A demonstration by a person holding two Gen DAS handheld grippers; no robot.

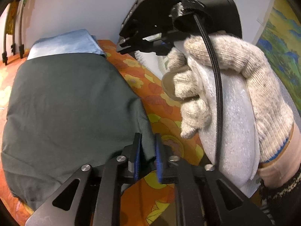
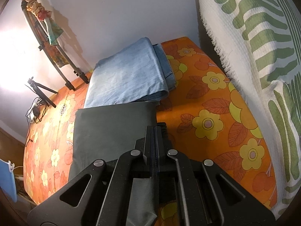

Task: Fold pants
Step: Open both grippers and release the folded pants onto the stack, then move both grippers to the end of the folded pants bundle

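Note:
Dark grey-green pants (image 1: 65, 101) lie folded on an orange flowered bedspread (image 1: 161, 113); they also show in the right wrist view (image 2: 112, 124). My left gripper (image 1: 148, 143) has its blue-padded jaws partly closed on the pants' right edge, with fabric between them. My right gripper (image 2: 154, 131) is shut on the pants' right edge, jaws pressed together on the cloth. The right gripper body, held by a gloved hand (image 1: 225, 86), shows at the upper right of the left wrist view.
Folded light blue jeans (image 2: 129, 75) lie behind the pants by the white wall. Tripod legs (image 2: 43, 92) and cables stand at the bed's left. A white and green blanket (image 2: 263, 56) hangs on the right.

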